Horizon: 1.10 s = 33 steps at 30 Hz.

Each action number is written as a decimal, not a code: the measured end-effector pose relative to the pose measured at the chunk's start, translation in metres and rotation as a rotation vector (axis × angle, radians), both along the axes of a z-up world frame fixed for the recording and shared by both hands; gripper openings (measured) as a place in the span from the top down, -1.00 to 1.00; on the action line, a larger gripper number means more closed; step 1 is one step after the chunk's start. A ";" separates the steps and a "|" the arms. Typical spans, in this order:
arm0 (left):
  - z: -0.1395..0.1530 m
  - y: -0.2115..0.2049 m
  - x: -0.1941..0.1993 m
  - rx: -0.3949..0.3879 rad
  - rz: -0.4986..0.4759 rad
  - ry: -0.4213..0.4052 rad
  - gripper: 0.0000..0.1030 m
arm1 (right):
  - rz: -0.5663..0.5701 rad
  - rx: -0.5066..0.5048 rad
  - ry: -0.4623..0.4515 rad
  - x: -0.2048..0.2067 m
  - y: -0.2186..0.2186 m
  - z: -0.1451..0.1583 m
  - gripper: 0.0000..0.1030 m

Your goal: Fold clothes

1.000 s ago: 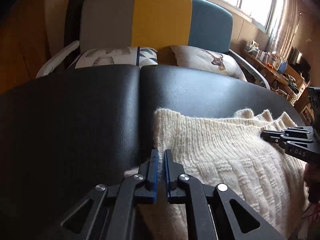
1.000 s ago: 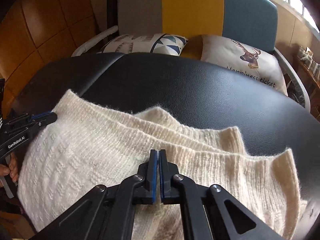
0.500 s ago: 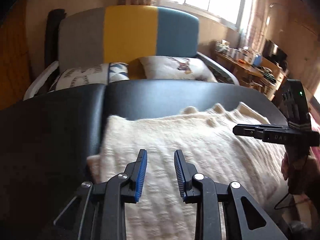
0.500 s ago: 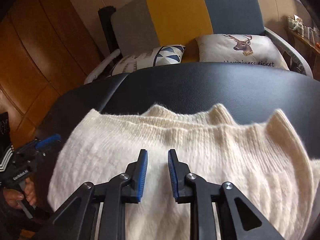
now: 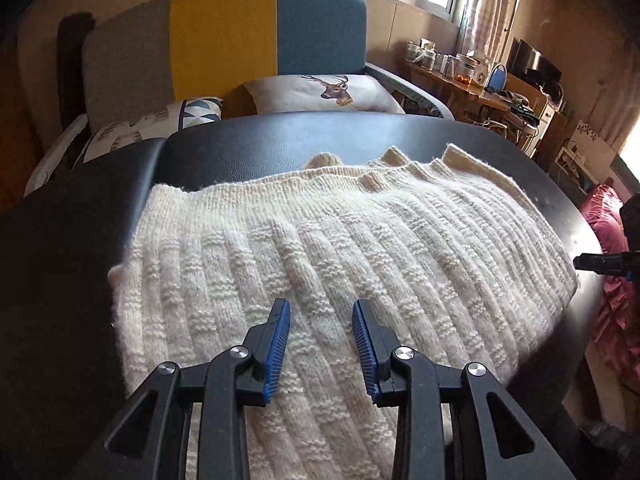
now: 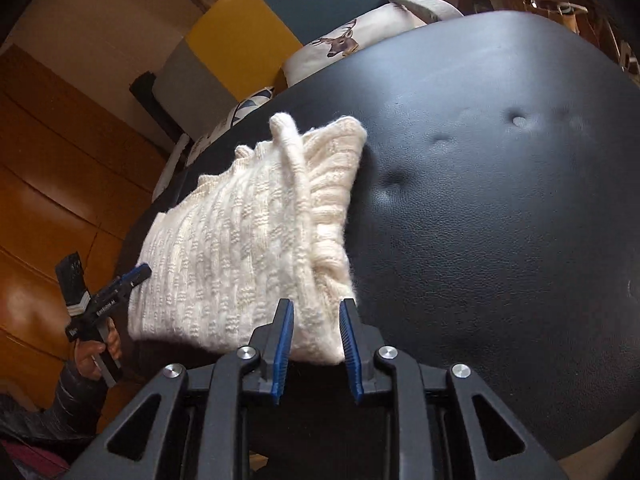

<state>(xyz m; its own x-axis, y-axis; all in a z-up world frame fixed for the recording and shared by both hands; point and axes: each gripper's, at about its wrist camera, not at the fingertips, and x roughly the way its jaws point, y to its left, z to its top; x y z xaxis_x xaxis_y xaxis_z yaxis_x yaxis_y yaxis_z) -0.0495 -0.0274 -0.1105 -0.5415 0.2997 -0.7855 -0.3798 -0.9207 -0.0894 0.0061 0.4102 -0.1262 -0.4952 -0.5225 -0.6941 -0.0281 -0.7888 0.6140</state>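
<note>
A cream knitted sweater (image 5: 340, 248) lies folded on the black padded table (image 5: 248, 148). My left gripper (image 5: 321, 312) is open and empty, just above the sweater's near part. In the right wrist view the sweater (image 6: 248, 240) lies at the table's left side. My right gripper (image 6: 316, 312) is open and empty at the sweater's near right corner. The left gripper (image 6: 136, 274) shows at the sweater's left edge, held by a hand. The right gripper's tip (image 5: 600, 262) shows at the far right of the left wrist view.
A grey, yellow and blue sofa (image 5: 228, 40) with cushions (image 5: 324, 88) stands behind the table. A cluttered wooden side table (image 5: 472, 80) is at the back right. Pink cloth (image 5: 608, 240) lies beyond the table's right edge. Bare black padding (image 6: 500, 200) lies right of the sweater.
Both grippers went from shut on the sweater to open and drew back. The right gripper has swung to the sweater's right end.
</note>
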 end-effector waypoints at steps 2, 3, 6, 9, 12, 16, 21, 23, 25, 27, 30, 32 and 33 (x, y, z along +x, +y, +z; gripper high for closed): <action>-0.006 0.001 0.002 -0.029 0.001 -0.004 0.31 | 0.007 -0.084 -0.007 -0.006 0.006 -0.010 0.52; -0.008 0.002 0.001 -0.038 0.002 -0.007 0.31 | 0.026 -0.121 -0.021 -0.010 0.005 -0.016 0.52; -0.009 0.005 0.002 -0.093 -0.016 -0.010 0.30 | 0.150 -0.240 -0.090 -0.023 -0.007 -0.032 0.46; -0.006 0.001 0.003 -0.135 -0.036 -0.035 0.30 | 0.356 -0.254 -0.121 -0.018 -0.028 -0.028 0.49; 0.013 0.025 -0.013 -0.044 -0.116 -0.079 0.30 | 0.364 -0.184 -0.182 -0.014 -0.029 -0.039 0.58; 0.041 0.064 -0.039 0.102 -0.235 -0.139 0.28 | 0.261 -0.253 -0.081 -0.018 -0.017 -0.032 0.48; 0.051 0.144 -0.101 0.292 -0.362 -0.333 0.14 | 0.299 -0.296 -0.089 -0.033 -0.034 -0.042 0.48; 0.039 0.180 -0.131 0.326 -0.369 -0.450 0.14 | 0.348 -0.258 -0.095 -0.036 -0.046 -0.048 0.53; 0.022 0.210 -0.154 0.317 -0.358 -0.562 0.14 | 0.353 -0.262 -0.078 -0.037 -0.047 -0.049 0.53; 0.006 0.231 -0.171 0.279 -0.315 -0.638 0.14 | 0.357 -0.265 -0.063 -0.039 -0.048 -0.050 0.54; -0.017 0.252 -0.182 0.227 -0.276 -0.756 0.14 | 0.369 -0.261 -0.037 -0.037 -0.048 -0.050 0.54; -0.026 0.261 -0.185 0.195 -0.256 -0.779 0.14 | 0.372 -0.265 -0.021 -0.036 -0.049 -0.051 0.54; -0.028 0.261 -0.185 0.198 -0.238 -0.783 0.17 | 0.372 -0.268 -0.014 -0.035 -0.049 -0.051 0.54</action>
